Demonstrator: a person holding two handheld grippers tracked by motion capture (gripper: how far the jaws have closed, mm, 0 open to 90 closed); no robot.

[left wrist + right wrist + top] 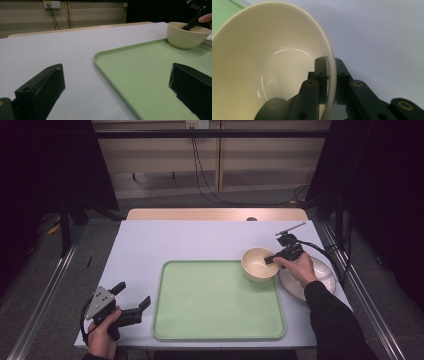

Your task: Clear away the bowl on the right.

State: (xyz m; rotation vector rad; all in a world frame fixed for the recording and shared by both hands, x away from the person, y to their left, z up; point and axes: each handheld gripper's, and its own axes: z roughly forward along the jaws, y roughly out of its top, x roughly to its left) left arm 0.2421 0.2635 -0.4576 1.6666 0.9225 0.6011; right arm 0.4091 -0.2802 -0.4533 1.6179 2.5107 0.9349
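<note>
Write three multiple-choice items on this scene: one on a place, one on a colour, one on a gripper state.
1. Where is the cream bowl?
A. at the green tray's far right corner
B. on the white plate
C. beside the left gripper

2. What colour is the tray?
A. blue
B. light green
C. red

3. How does the right gripper stand?
A. wide open
B. shut on nothing
C. shut on the bowl's rim

Answers: 1 A, the high view shows it there. 2 B, plainly green. 3 C, one jaw sits inside the rim, one outside.

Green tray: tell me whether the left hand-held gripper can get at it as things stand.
Probably yes. The left hand-held gripper sits open beside the green tray, its near left edge bare; the bowl is at the far corner.
</note>
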